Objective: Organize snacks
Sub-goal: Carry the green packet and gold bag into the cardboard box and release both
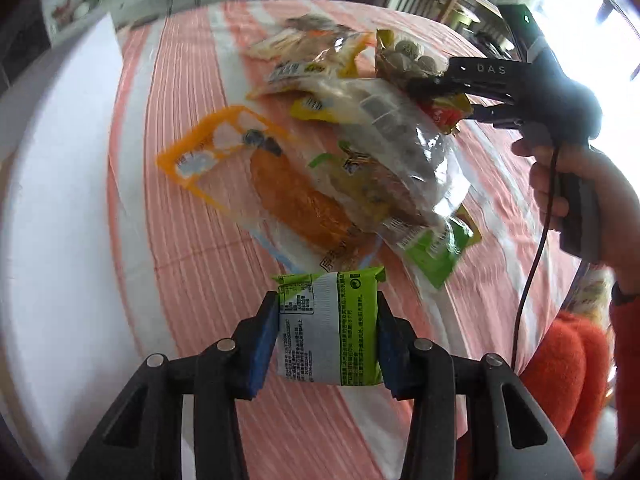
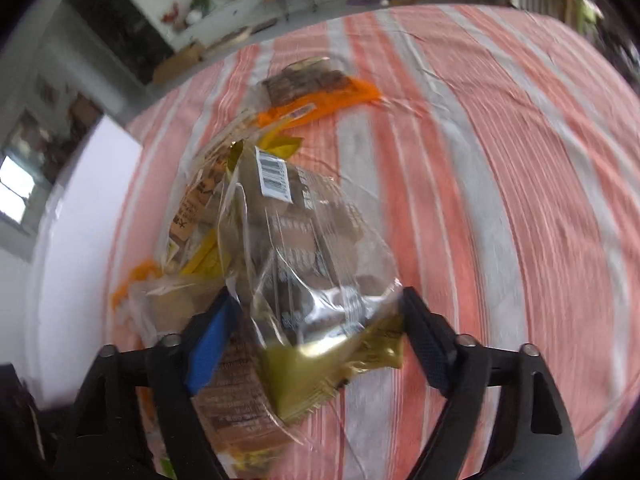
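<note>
Left claw [image 1: 328, 332]: it squeezes a small green pack [image 1: 330, 330] between its two blue pads. The pads press on both sides of the pack. The pack stands up, off the cloth.

Right claw [image 2: 316, 344]: half wide. A clear bag [image 2: 304, 248] with a gold end sits between its fingers. The left blue pad touches the bag. The view is too blurry to tell if the right pad touches it. In the left view this claw [image 1: 452, 98] bites a red and gold bag edge, with a hand [image 1: 588, 196] on its handle.

Snack pile [image 1: 340, 152]: many bags lie in a heap in the middle of the striped cloth [image 1: 192, 216]. It is just past the green pack.

Orange bag [image 1: 256, 176]: flat on the cloth, at the left of the pile, with a clear bag on top of its right part.

Green bag [image 1: 440, 248]: at the near right of the pile, under the clear bag.

Far bag [image 2: 316, 92]: orange and brown, alone at the far end of the pile.

Table [image 1: 60, 200]: the striped cloth covers it, pink and white.

Sleeve [image 1: 568, 368]: fuzzy, orange, at the right edge.
</note>
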Motion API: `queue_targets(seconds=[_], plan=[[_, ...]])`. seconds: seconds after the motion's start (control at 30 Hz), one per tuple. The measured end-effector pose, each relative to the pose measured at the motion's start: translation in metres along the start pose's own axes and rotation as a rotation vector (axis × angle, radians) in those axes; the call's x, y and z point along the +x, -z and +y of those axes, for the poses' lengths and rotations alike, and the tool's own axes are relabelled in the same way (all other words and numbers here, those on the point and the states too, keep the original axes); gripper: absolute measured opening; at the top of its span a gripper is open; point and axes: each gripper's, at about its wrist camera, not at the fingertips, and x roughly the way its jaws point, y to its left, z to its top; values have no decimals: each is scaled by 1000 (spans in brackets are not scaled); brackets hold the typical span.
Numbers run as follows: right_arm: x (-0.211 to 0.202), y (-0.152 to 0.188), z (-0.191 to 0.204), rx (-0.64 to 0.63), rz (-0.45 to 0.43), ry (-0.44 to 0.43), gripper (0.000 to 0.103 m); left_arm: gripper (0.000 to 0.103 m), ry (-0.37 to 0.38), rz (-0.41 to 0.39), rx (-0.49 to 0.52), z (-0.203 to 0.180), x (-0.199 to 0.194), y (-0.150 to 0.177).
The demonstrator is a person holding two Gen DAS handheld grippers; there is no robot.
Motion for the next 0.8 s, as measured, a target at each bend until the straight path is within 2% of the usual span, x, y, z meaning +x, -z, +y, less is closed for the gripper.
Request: queue_targets(seconds=[0.13,0.23,0.37,0.4,0.47,0.53,0.63,0.73,0.8], plan=[[-24,29,-41,146,-23,-76,69,44,28,19,40,-13,-3,10],[-50,65,-64,199,-26,-117,69,44,47,3,65,-23,-5,24],[-79,107,-87,317,-50,-295,69,44,94,-12,79,-34,-10,23],[-81,115,-90,338,-54,-310,69,44,91,-18,88,-37,-12,20],[-87,126,-91,376,-51,-275,69,44,93,-35,93,-45,-17,18],[-95,130,-85,379,-76,-271,69,44,100,-64,96,-48,-30,16],[-110,129,-62,360,-111,-337,69,44,132,-122,78,-44,-61,13],[-124,120,-20,263,-118,-379,69,44,165,-191,11,-19,-97,10],[-125,110,13,227,-112,-453,69,44,161,-231,-41,5,-120,10]])
